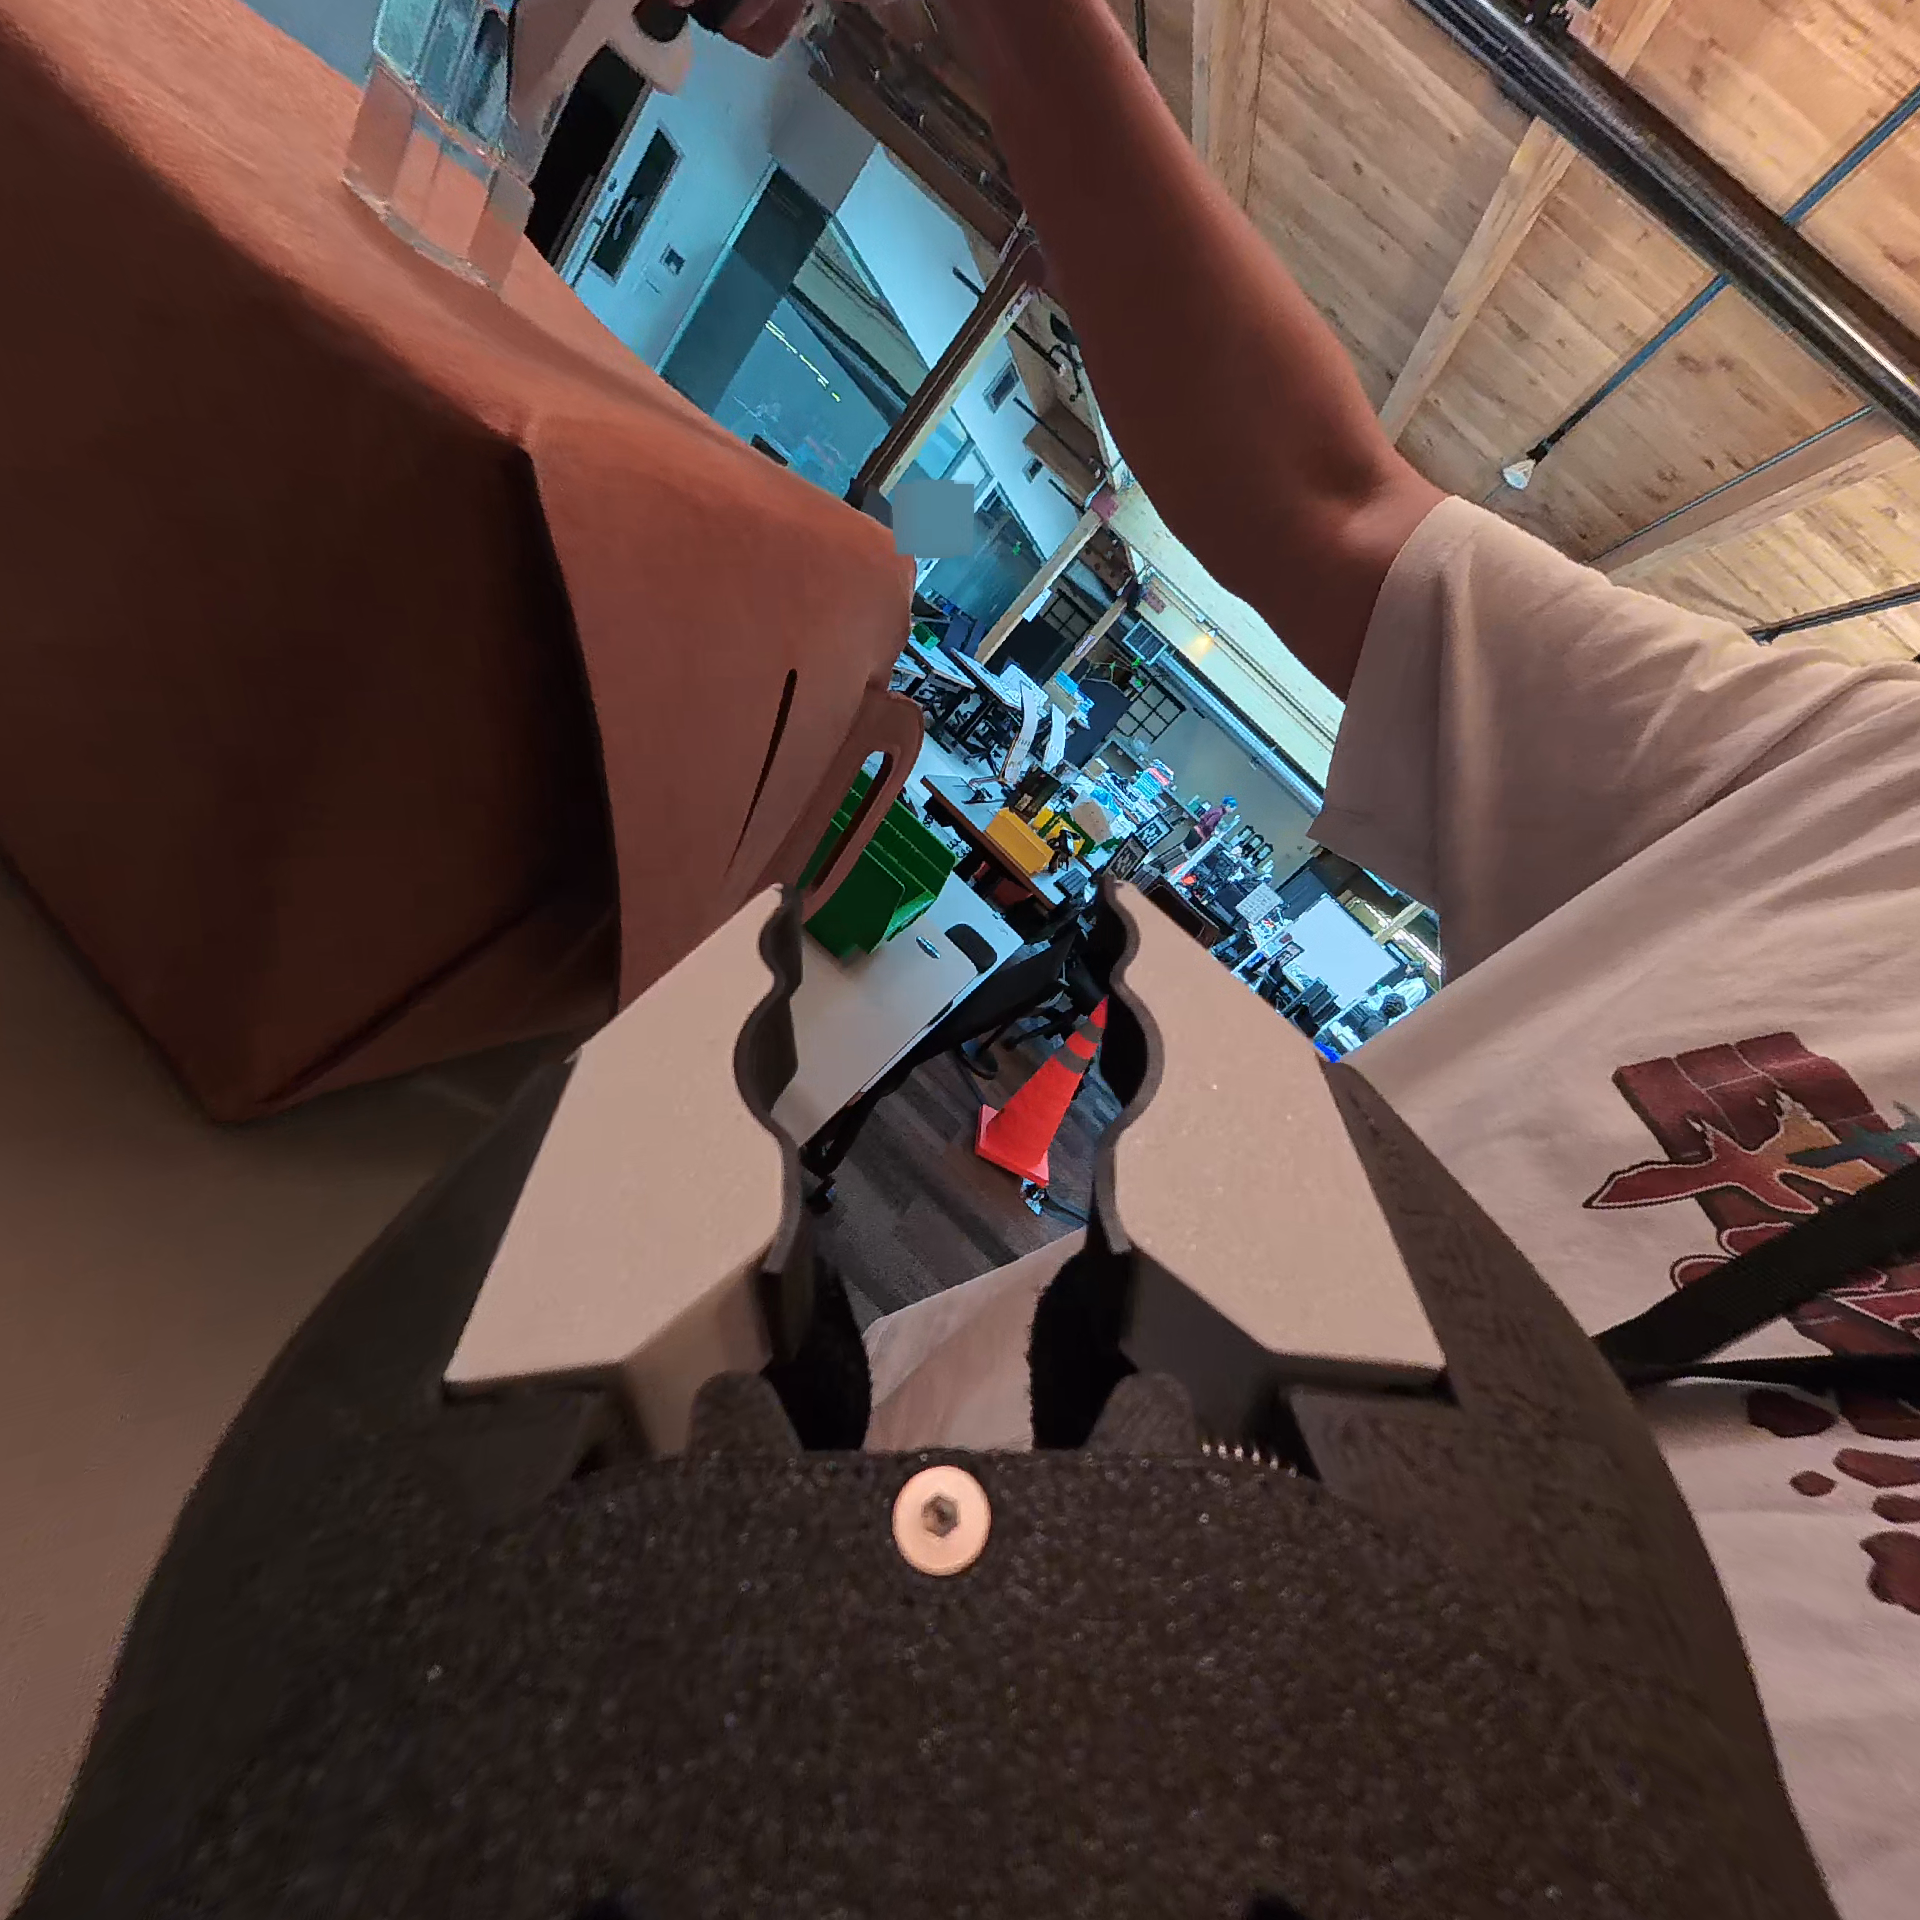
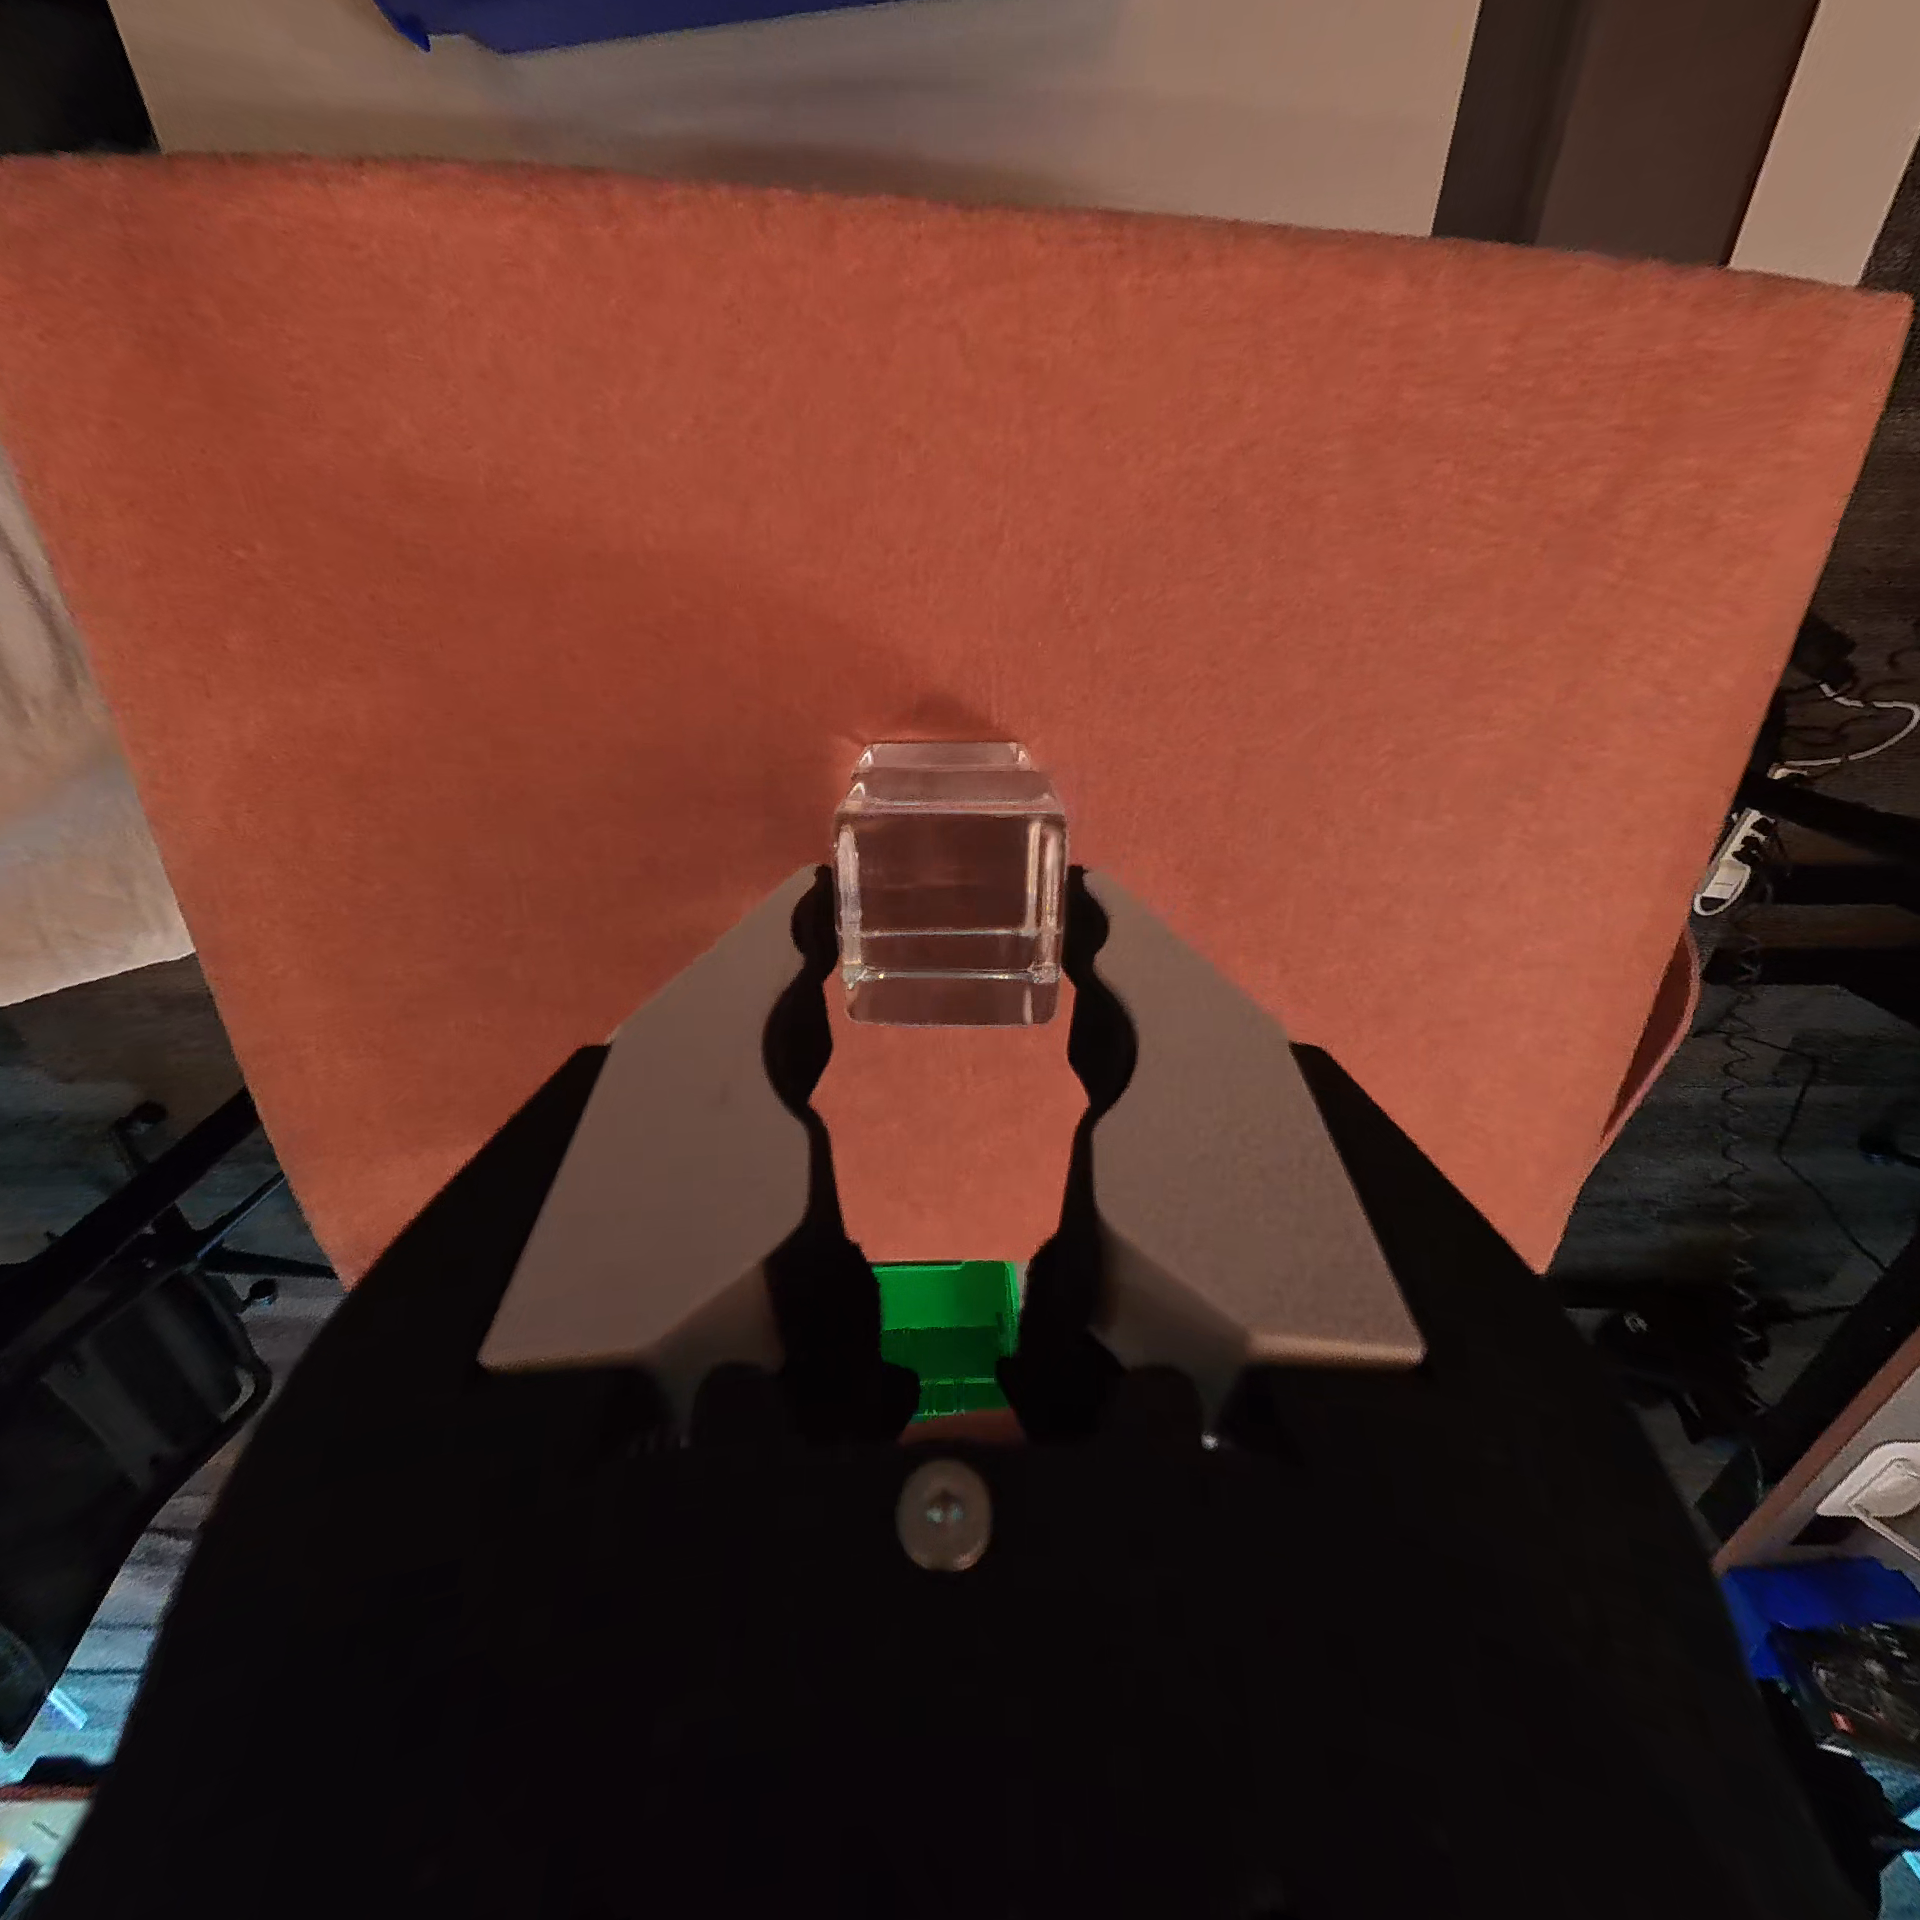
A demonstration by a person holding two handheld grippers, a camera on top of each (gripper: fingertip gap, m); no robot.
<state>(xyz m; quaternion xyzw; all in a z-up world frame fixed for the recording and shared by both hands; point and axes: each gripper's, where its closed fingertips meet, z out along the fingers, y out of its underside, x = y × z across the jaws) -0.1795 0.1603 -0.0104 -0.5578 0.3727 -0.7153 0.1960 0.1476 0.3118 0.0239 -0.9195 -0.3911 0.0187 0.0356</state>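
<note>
Clear cube (image 2: 951,894) clenched by right tool (image 2: 951,904) on rust felt (image 2: 935,468), left tool (image 1: 951,914) released.

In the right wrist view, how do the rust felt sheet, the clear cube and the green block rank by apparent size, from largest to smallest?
1. Rust felt sheet, by far the largest.
2. Clear cube, between the right gripper's fingertips.
3. Green block, though the fingers hide part of it, so its place after the cube is unsure.

Behind you lies an open workshop: wooden plank ceiling (image 1: 1621,260), dark wood floor (image 1: 935,1174), cluttered desks (image 1: 997,821), an orange traffic cone (image 1: 1044,1091), pale walls (image 1: 717,177).
</note>
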